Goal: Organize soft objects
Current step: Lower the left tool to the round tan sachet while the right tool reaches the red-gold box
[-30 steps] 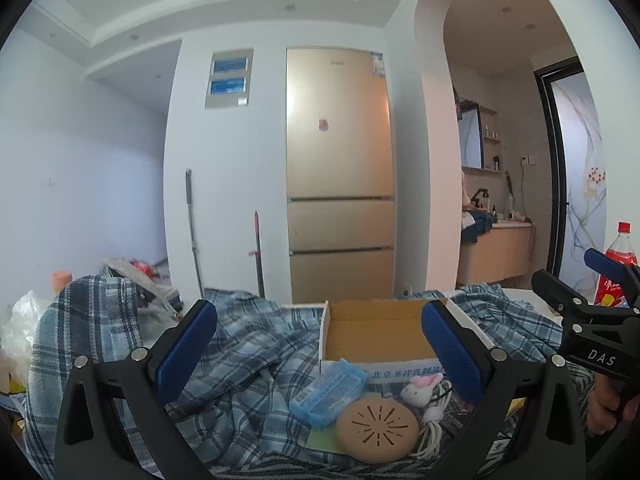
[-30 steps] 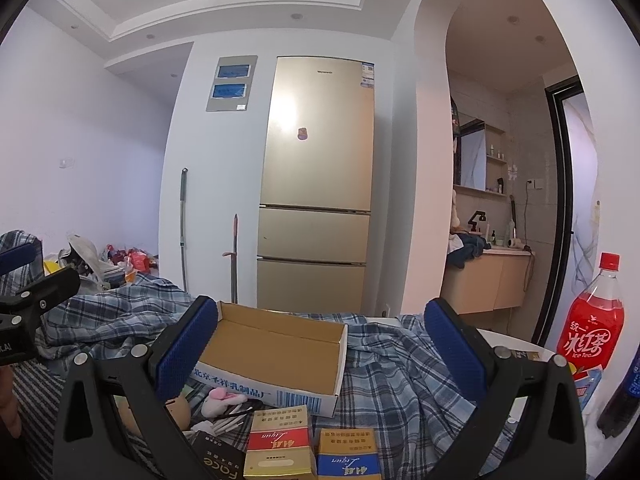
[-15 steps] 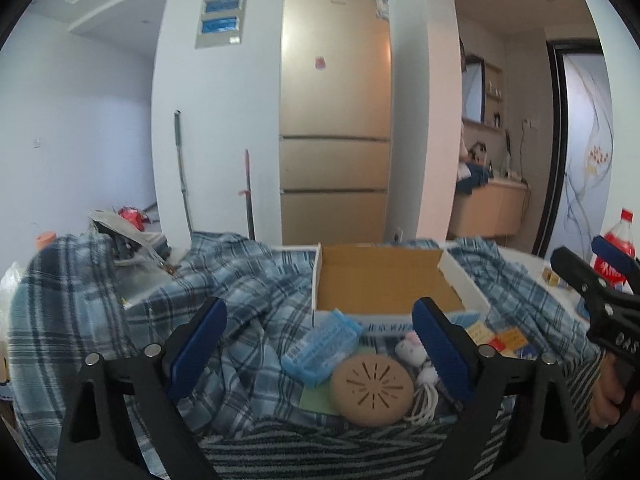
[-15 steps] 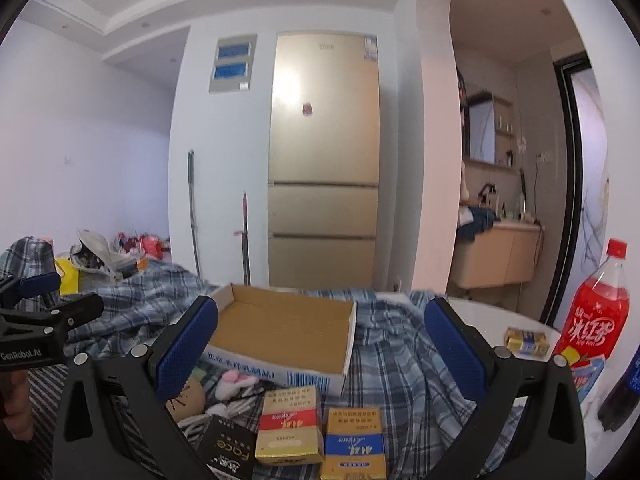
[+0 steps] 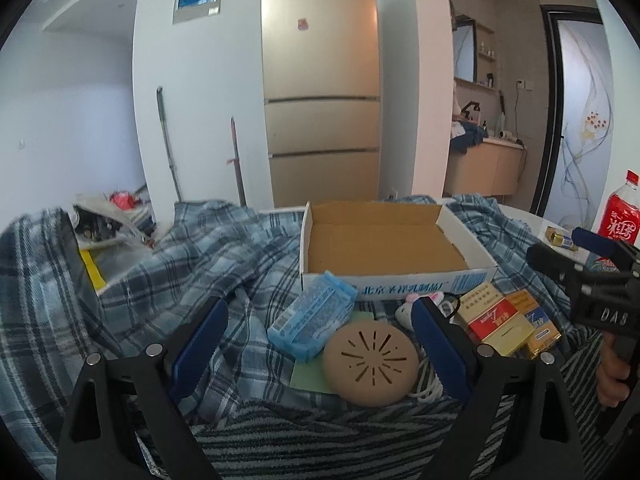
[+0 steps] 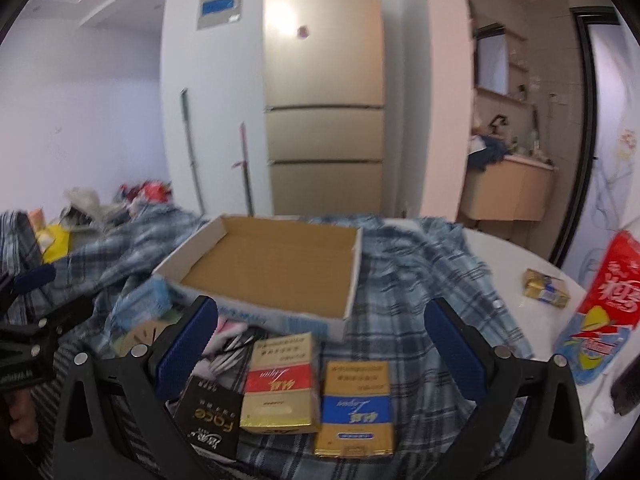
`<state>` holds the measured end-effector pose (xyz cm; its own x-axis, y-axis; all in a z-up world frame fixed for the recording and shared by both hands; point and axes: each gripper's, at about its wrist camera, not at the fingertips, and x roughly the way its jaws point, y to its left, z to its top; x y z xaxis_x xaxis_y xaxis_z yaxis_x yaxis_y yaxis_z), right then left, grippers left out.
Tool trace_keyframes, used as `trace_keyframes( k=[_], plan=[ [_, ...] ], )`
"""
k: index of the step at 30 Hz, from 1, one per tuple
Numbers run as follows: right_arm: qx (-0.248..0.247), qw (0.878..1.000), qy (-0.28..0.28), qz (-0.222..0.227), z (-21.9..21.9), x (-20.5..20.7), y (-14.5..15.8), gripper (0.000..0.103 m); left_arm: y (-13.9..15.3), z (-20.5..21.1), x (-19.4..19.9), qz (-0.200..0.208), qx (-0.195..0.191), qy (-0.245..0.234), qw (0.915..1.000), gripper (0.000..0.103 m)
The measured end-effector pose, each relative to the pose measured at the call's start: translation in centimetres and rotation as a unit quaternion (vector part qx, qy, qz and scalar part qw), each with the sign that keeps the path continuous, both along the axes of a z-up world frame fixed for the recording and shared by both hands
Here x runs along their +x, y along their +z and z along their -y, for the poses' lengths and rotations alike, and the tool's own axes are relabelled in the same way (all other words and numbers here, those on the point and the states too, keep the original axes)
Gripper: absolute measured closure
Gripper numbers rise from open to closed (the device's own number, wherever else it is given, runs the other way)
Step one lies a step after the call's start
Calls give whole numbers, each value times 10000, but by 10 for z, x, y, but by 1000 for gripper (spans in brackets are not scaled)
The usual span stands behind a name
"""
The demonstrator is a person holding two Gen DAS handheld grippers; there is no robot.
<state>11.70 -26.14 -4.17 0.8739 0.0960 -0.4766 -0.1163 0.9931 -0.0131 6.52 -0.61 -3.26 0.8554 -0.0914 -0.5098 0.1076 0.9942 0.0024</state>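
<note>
My left tool (image 5: 318,344) has its jaws standing wide with nothing gripped; they have just been closing a little, and between them I see a round tan disc (image 5: 370,362) with slots cut in its top, lying partly on a green sheet (image 5: 307,376). A blue packet (image 5: 312,320) leans against the disc's far side, and a small white plush toy (image 5: 406,312) with a white cord sits just beside the right pad. My right tool (image 6: 320,346) is also spread wide and empty, hanging over two gold boxes, one with a red band (image 6: 280,388) and one with a blue band (image 6: 354,404), side by side near the front edge of the surface, with a black box (image 6: 210,420) to their left. Past both tools an open cardboard box (image 6: 276,272) rests on a crumpled blue plaid cloth (image 6: 416,276) that covers most of the surface; the box is empty. A striped cloth (image 5: 320,436) lies along the front edge below my left tool. Toward the right edge, on the bare white surface (image 6: 516,256), are a small gold packet (image 6: 546,288) and a red soda bottle (image 5: 622,212). Behind everything stands a gold fridge (image 5: 322,80).
</note>
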Motion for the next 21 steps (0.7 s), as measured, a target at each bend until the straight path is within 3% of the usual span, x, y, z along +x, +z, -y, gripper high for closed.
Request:
trace_keyframes(
  k=[4, 9, 13, 21],
  plan=[
    [-123, 9994, 95, -320, -7, 9, -10, 3, -8, -3, 12, -347, -79, -14, 9994, 12],
    [-254, 9965, 258, -759, -15, 21, -23, 15, -16, -3, 19, -557, -118, 7, 9984, 19],
    [-342, 9914, 513, -1151, -23, 29, -35, 17, -21, -2, 25, -788, -153, -87, 9967, 23],
    [-617, 9853, 584, -1483, -33, 35, -46, 28, -27, 7, 28, -1003, -133, -469, 9938, 38]
  ],
)
